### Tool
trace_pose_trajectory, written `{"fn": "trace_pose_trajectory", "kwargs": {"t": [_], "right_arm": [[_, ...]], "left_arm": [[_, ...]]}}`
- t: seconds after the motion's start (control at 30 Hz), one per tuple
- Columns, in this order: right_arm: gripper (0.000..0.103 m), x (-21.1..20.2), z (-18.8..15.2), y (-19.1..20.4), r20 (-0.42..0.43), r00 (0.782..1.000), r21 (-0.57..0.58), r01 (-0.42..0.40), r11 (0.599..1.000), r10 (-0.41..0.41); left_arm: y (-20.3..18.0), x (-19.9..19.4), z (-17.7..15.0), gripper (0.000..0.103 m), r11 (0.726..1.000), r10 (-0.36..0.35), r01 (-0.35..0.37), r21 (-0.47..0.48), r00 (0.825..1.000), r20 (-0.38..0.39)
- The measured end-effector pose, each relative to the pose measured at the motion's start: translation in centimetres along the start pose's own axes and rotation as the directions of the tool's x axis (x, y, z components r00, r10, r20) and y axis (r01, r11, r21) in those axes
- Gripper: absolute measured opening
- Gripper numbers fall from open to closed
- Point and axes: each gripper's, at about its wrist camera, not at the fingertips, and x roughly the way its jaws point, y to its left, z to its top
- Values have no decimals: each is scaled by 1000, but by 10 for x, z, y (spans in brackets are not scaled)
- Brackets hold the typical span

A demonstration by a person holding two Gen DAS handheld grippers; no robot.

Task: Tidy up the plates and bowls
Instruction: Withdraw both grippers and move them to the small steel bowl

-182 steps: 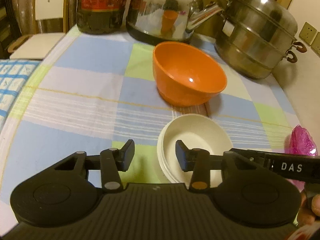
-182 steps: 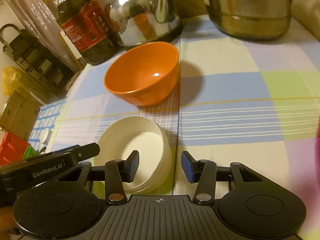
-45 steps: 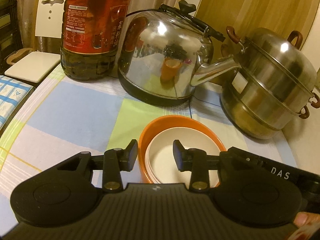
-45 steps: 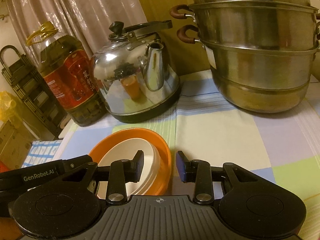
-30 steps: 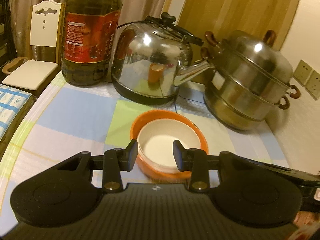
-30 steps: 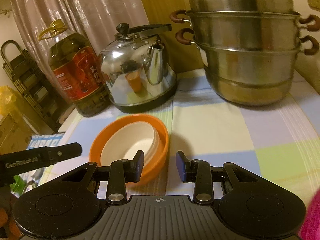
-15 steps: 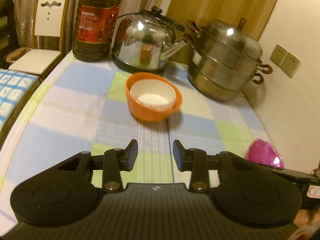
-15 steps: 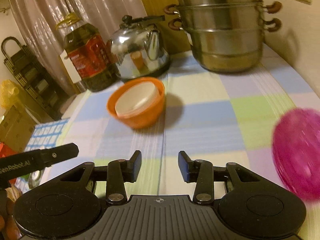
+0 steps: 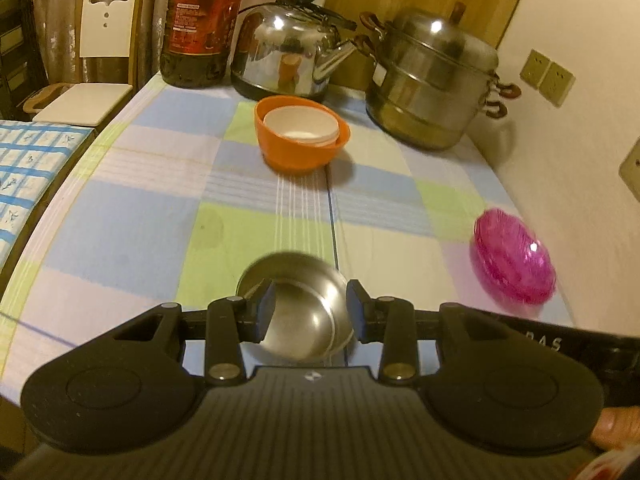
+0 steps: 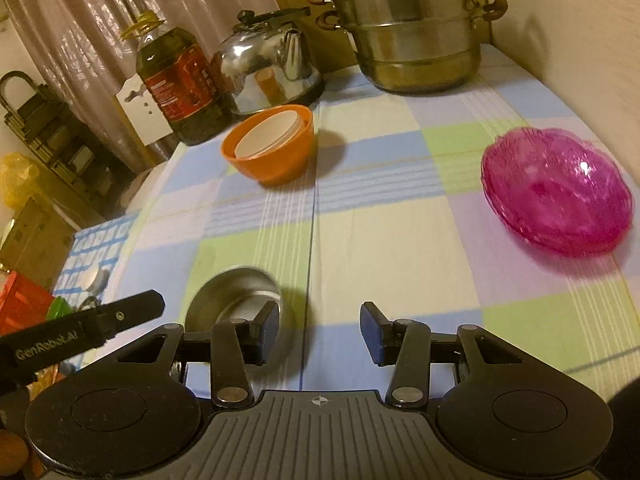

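An orange bowl (image 9: pixel 296 156) with white bowls (image 9: pixel 300 124) nested inside stands far down the checked tablecloth (image 9: pixel 120 220), close to the kettle. A small steel bowl (image 9: pixel 292 304) sits on the cloth just under my left gripper (image 9: pixel 312 312), which hovers open above it, its pads not pressing it. My right gripper (image 10: pixel 320 330) has its jaws opening with nothing between them; the steel bowl (image 10: pixel 228 296) lies to the left of its left finger. Stacked pink glass bowls (image 10: pixel 556 192) rest at the right, near the wall. The orange bowl (image 10: pixel 276 160) stands upright, far from both grippers.
At the back stand an oil bottle (image 9: pixel 200 28), a steel kettle (image 9: pixel 288 60) and a tiered steamer pot (image 9: pixel 432 80). A wall with sockets (image 9: pixel 548 76) bounds the right side. A white chair (image 9: pixel 100 40) and the table's left edge lie to the left.
Both grippers have drawn back from the orange bowl toward the near end of the table. The steel bowl has come into view under them. The right jaws stand wider.
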Motion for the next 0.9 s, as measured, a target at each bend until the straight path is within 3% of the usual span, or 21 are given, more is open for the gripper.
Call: {"fn": "trace_pose_trajectory", "kwargs": {"t": [0.33,0.9], "right_arm": [[46,-8,-26,5,-43,999,-1,-13,1000,13],[46,-2,-30,7,-61,998,12,-23,1000,24]], "left_arm": [[7,-5,-23,35,999,38,-38,-3,998,-48],[13,1,-29,35,998,47,-49,-30,996,-76]]}}
